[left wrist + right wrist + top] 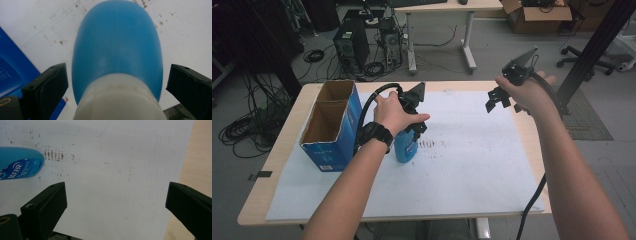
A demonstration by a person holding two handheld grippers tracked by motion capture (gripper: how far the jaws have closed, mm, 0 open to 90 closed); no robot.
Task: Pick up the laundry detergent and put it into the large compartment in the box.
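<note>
The worktop [272,165] is light wood. A big white sheet [472,165] covers most of it and has small brown marks. A blue box [329,125] stands on the sheet at the left. A blue bottle [405,147] stands just beside it.

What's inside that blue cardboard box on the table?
The blue cardboard box is open on top with two compartments, and the brown inner walls look bare. The floor of each compartment is hidden by the walls. The blue bottle stands outside it, under the left gripper.
</note>
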